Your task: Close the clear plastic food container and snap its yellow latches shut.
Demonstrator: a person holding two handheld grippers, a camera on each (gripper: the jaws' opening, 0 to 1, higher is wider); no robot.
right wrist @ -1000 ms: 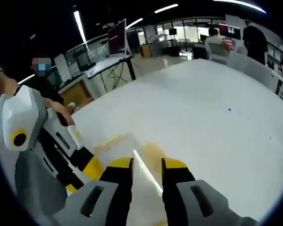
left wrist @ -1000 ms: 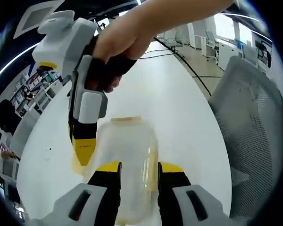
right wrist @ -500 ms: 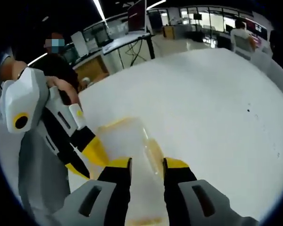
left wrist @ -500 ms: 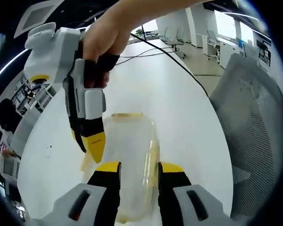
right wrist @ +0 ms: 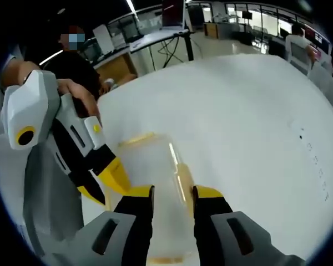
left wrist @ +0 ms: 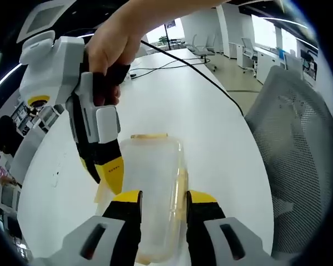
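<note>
The clear plastic container (left wrist: 152,177) lies on the white table (left wrist: 211,122) with its lid down; yellow latches (left wrist: 149,136) show at its far end and along its sides. My left gripper (left wrist: 164,197) hangs open just over its near end. My right gripper (left wrist: 108,172), held by a hand, points its yellow tip down at the lid's left edge. In the right gripper view the container (right wrist: 155,163) lies ahead of my right gripper (right wrist: 173,192), which stands open above it, and my left gripper (right wrist: 102,185) comes in from the left with its two tips apart at the container's edge.
A grey mesh chair (left wrist: 299,138) stands against the table's right edge. A black cable (left wrist: 200,72) runs across the far part of the table. A person (right wrist: 77,61) stands behind the left gripper, with desks and monitors (right wrist: 172,22) beyond.
The right gripper's tip has shifted from the container's left side latch up and slightly inward over the lid's edge. The right gripper view has risen and shows more of the container.
</note>
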